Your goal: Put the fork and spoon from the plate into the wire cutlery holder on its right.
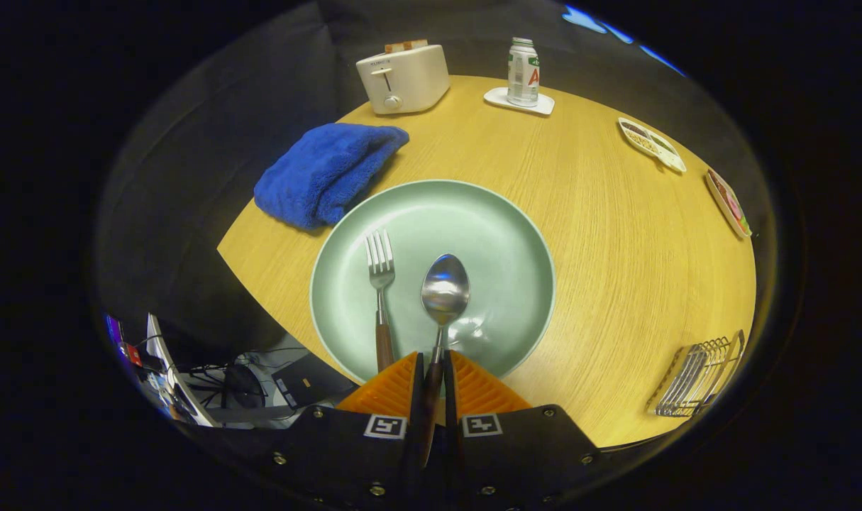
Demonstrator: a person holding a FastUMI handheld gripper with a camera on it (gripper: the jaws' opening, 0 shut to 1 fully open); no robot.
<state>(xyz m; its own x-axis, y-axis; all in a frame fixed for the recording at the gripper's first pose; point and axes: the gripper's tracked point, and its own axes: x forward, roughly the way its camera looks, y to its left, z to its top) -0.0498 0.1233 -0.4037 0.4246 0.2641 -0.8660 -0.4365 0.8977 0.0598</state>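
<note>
Fingers of the hand-held gripper (432, 372) clamp the spoon (443, 292) by its handle over the plate (505, 234). The fork (380, 284) lies beside it; the wire cutlery holder (700, 372) stands well apart on the bench (601, 234).

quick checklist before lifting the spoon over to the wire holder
1. Gripper closed on the spoon handle: ok, the handle sits between both fingers.
2. Grip firm enough to lift: cannot tell.
3. Fork apart from the spoon: ok, it lies beside it on the plate, not touching.
4. Wire cutlery holder in view to the plate's right: ok.
5. Tabletop between plate and holder free of things: ok.
6. Holder slots free: cannot tell.
</note>
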